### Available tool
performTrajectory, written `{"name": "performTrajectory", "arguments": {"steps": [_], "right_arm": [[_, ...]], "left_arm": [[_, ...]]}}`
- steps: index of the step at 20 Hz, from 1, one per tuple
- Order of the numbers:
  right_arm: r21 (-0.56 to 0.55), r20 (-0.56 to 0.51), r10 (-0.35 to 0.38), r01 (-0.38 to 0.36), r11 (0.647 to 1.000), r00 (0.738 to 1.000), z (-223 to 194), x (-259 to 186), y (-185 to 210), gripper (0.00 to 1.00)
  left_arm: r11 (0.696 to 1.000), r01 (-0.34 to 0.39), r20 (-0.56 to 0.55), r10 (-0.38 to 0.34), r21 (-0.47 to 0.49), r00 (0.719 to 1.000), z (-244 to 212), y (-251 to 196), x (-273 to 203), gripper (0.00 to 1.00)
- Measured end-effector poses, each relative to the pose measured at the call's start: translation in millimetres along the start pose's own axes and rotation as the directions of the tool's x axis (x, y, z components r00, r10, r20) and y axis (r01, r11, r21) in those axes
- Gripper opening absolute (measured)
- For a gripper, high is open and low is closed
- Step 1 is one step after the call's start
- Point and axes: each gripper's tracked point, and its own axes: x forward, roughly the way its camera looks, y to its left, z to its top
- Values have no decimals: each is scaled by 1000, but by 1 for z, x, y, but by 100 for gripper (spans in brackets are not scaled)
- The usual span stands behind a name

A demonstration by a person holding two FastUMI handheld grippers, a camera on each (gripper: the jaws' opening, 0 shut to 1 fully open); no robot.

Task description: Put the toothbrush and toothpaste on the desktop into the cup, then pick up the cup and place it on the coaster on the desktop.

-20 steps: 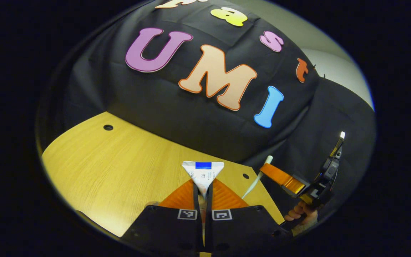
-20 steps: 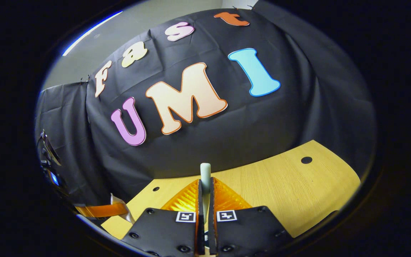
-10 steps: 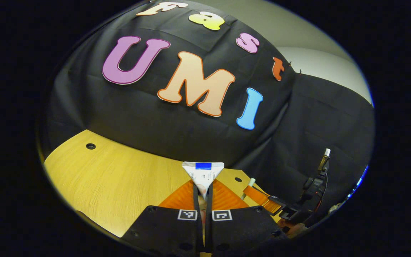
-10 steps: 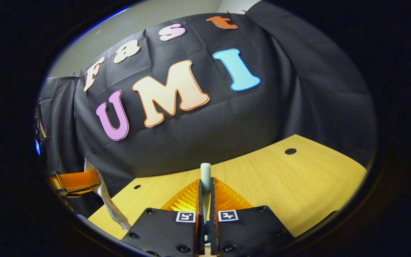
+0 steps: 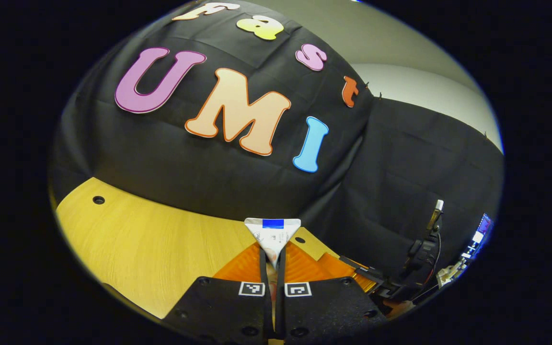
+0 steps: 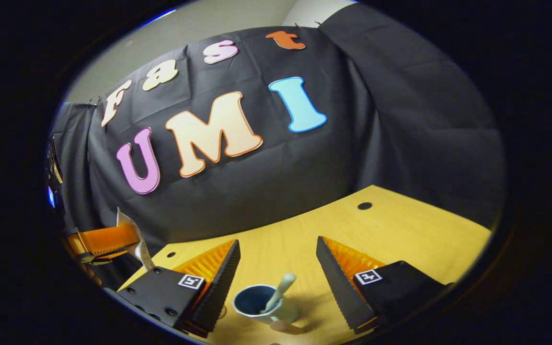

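My left gripper [image 5: 272, 245] is shut on a white toothpaste tube [image 5: 273, 230] with a blue stripe, held up above the wooden desktop [image 5: 161, 244]. In the right gripper view, a blue-lined cup [image 6: 261, 304] stands on the desktop [image 6: 400, 239] with the pale toothbrush [image 6: 280, 290] leaning inside it. My right gripper [image 6: 277, 240] is open, its two fingers spread to either side just above the cup. At the left of that view the left gripper [image 6: 101, 242] holds the toothpaste tube [image 6: 134, 237] in the air.
The black cloth wall [image 6: 257, 182] closes the far side of the desktop. Small round holes [image 6: 364, 206] dot the wood near its back edge. A finger [image 5: 340, 265] of the right gripper shows low at the right of the left gripper view.
My right gripper has opened and let go of the toothbrush, which now stands in the cup below it. My left gripper keeps the toothpaste tube and has swung a little.
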Motion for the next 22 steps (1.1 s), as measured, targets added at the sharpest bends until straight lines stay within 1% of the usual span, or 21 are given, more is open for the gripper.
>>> {"name": "performTrajectory", "arguments": {"steps": [2, 5, 8, 11, 13, 14, 17, 18, 20, 22], "right_arm": [[-7, -3, -46, 46, 999, 999, 8, -14, -23, 98], [-35, -16, -122, 121, 992, 992, 8, -38, -57, 98], [-49, -33, -182, 181, 982, 983, 7, -66, -81, 98], [-50, -25, -232, 231, 972, 972, 9, -82, -100, 98], [-27, -3, -245, 244, 969, 970, 16, -91, -106, 98], [-22, 13, -248, 248, 968, 969, 19, -94, -109, 98], [-22, 44, -248, 249, 968, 968, 22, -98, -116, 98], [-21, 49, -243, 245, 969, 969, 20, -100, -116, 98], [-21, 42, -240, 241, 970, 970, 14, -101, -118, 98], [-30, 41, -233, 234, 972, 972, 9, -101, -119, 98]], "left_arm": [[999, 25, 14, -25, -22, 1000, -1, -7, 12, 0], [997, 61, 38, -59, -48, 998, -5, -15, 35, 0], [995, 91, 55, -88, -51, 995, -21, -15, 56, 1], [990, 136, 77, -132, -38, 988, -38, -18, 67, 1], [986, 164, 90, -163, -10, 983, -50, -22, 72, 1], [984, 175, 96, -176, 20, 980, -54, -23, 73, 1], [977, 167, 94, -180, 131, 979, -66, -22, 75, 1], [974, 166, 97, -182, 153, 978, -69, -20, 76, 1], [970, 185, 85, -200, 155, 976, -80, -23, 76, 1], [969, 179, 105, -199, 172, 974, -79, -23, 76, 2]]}}
